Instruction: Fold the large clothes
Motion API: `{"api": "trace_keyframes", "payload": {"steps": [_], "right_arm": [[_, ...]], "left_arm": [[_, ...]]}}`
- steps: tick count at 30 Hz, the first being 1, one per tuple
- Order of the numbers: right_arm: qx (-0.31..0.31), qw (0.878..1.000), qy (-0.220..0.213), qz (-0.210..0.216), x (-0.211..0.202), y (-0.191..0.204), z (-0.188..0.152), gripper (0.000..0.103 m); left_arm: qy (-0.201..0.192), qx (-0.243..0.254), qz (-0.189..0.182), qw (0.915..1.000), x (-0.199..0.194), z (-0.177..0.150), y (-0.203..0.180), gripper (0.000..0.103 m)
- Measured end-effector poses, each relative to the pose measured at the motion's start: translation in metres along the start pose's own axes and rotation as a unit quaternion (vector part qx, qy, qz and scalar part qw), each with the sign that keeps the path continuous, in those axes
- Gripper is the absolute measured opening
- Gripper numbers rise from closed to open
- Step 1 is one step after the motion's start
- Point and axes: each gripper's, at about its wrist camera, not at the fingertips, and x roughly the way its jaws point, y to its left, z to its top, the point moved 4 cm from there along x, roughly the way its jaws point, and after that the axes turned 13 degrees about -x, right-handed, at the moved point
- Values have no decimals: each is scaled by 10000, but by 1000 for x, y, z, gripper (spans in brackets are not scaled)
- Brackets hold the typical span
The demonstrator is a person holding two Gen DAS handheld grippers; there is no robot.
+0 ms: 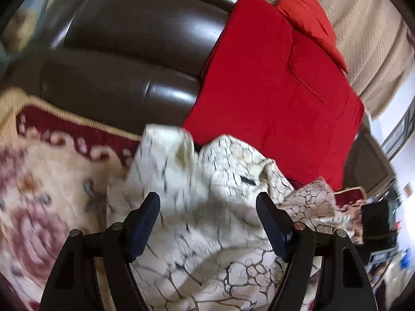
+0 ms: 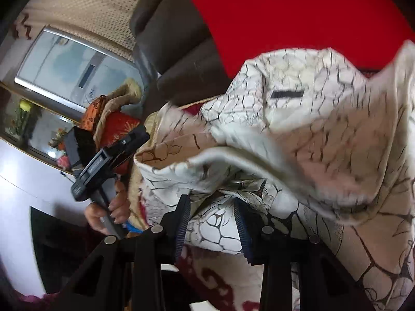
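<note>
No legible writing anywhere: a pale line of lettering on the body of the left gripper (image 2: 110, 155), seen at 9 o'clock from the right wrist view, too blurred to read. No brand on the dark tab (image 2: 288, 94) stitched inside the garment's collar, either.

By count: one large white garment (image 1: 207, 220) with a dark crackle print, two red cushions, one dark brown leather sofa (image 1: 124, 51), one cream and maroon patterned rug (image 1: 52, 168), one bare hand (image 2: 109, 215).

Left gripper (image 1: 207, 223) at 6 o'clock in its own view, jaws spread wide, nothing between the blue pads (image 1: 145, 225) – garment lying crumpled under and ahead of them, on the rug and against the sofa's front edge, reaching toward 3 o'clock. Big red cushion (image 1: 272, 90) at 1 o'clock propped on the sofa, smaller red cushion (image 1: 308, 18) behind it at 1 o'clock, higher up.

Right gripper (image 2: 211, 223) at 6 o'clock in its own view, ribbed pads (image 2: 182, 223) partly apart with a fold of the garment (image 2: 298, 142) between them; whether pinched or merely lying there, impossible to tell. Rest of the cloth lifted and bunched from centre toward 3 o'clock, much of it motion-blurred. Hand wrapped round the left gripper's handle at 8 o'clock. A window (image 2: 67, 70) at 10 o'clock – flowers on its sill.
</note>
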Motion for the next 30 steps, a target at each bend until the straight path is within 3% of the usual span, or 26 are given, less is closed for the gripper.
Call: {"api": "trace_keyframes", "payload": {"steps": [5, 7, 9, 11, 12, 13, 14, 18, 21, 22, 23, 25, 27, 30], "right_arm": [[-199, 9997, 166, -14, -10, 13, -38, 38], [-308, 9994, 50, 123, -21, 21, -44, 40], [-406, 9989, -130, 217, -33, 30, -46, 40], [-432, 9988, -233, 19, -41, 31, -46, 40], [-343, 9990, -271, -22, -44, 28, -46, 43], [-193, 9993, -310, -24, -47, 24, -48, 64], [81, 9992, -377, -43, -48, 17, -51, 77], [620, 9966, -509, 199, -52, 2, -60, 77], [991, 9932, -604, 132, -35, -8, -58, 77], [899, 9933, -717, 116, -34, -5, -55, 73], [768, 9934, -845, 56, -35, 0, -50, 58], [528, 9939, -924, -279, -35, 7, -40, 27], [410, 9921, -1057, -545, -34, 10, -27, 24], [285, 9893, -1197, -780, -30, 7, -6, 10]], "left_arm": [[-198, -497, 210, 9983, 7, -23, 14, 77], [-191, -486, 567, 9970, 14, -28, 11, 77], [-179, -391, 573, 9974, 22, -31, 3, 77], [-200, -413, 509, 9977, 25, -34, 0, 77], [-152, -380, 417, 9983, 29, -35, -2, 77], [-63, -341, 331, 9989, 39, -36, -6, 77], [20, -329, 280, 9991, 41, -37, -8, 77], [201, -482, 83, 9986, 44, -37, -2, 77], [71, -335, 296, 9990, 41, -39, 0, 77], [4, -221, 457, 9987, 41, -39, 0, 77], [-49, -107, 604, 9981, 40, -39, 1, 77], [-245, 139, 761, 9967, 35, -39, 1, 66], [-291, 296, 771, 9962, 35, -38, 0, 31], [-325, 173, 796, 9962, 37, -34, 6, 11]]}}
